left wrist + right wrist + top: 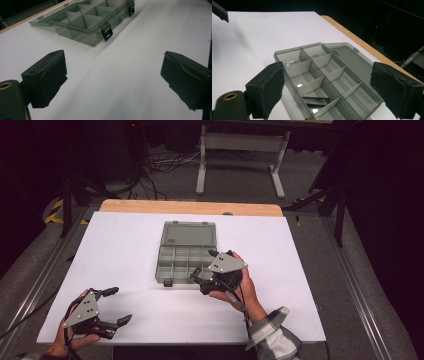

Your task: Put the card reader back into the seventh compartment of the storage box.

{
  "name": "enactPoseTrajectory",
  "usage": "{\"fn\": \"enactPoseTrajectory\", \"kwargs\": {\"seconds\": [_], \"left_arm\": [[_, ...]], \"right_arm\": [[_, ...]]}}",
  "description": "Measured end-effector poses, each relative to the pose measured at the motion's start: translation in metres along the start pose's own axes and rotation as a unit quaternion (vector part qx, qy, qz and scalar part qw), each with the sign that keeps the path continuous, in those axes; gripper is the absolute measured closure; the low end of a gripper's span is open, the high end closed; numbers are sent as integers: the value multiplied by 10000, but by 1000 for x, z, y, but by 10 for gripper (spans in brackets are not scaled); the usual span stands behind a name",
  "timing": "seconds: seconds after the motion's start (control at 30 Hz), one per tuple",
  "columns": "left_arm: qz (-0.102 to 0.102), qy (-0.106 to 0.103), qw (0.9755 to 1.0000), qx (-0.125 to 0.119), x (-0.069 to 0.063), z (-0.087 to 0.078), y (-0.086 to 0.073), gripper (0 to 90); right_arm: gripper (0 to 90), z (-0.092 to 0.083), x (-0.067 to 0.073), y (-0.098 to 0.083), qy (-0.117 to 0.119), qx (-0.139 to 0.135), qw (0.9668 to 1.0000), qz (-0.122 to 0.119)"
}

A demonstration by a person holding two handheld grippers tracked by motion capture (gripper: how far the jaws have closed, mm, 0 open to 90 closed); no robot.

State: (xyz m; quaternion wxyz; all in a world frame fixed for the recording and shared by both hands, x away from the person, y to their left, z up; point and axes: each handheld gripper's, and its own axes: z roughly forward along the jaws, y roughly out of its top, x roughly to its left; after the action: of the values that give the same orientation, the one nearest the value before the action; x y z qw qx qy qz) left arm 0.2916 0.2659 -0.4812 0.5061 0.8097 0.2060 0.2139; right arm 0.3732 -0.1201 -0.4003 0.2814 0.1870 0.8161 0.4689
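Observation:
A grey see-through compartment box [175, 265] lies open in the middle of the white table [120, 245], its lid [189, 232] folded flat toward the far side. My right gripper [202, 264] hovers at the box's near right corner, jaws open. In the right gripper view the box [322, 72] lies below and between the spread jaws of that gripper [329, 92]. A dark flat shape [315, 100] sits in one compartment, and I cannot tell what it is. My left gripper [120, 305] rests open at the table's near left, with only bare table between its jaws [115, 75].
The box [87, 22] has two black latches on its front wall, one [107, 31] hanging open. The table's wooden edge [190, 206] runs along the far side. Beyond it stand a white frame [202, 165] and floor cables [155, 165].

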Motion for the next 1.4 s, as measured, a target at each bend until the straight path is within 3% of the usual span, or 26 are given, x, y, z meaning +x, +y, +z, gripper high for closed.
{"fn": "enactPoseTrajectory", "kwargs": {"seconds": [0.17, 0.5, 1.4], "left_arm": [[-8, 3, 10000, -2, 0, 0, 0, 75], [-1, 15, 10000, -21, 0, -1, 1, 74], [-19, 50, 10000, -78, 1, -4, 0, 72]], "right_arm": [[132, -6, 0, 2, 247, -180, 9993, 199], [131, -24, 2, 4, -39, -227, 9997, 23], [122, -57, 3, -7, -243, -223, 9994, -56]]}}
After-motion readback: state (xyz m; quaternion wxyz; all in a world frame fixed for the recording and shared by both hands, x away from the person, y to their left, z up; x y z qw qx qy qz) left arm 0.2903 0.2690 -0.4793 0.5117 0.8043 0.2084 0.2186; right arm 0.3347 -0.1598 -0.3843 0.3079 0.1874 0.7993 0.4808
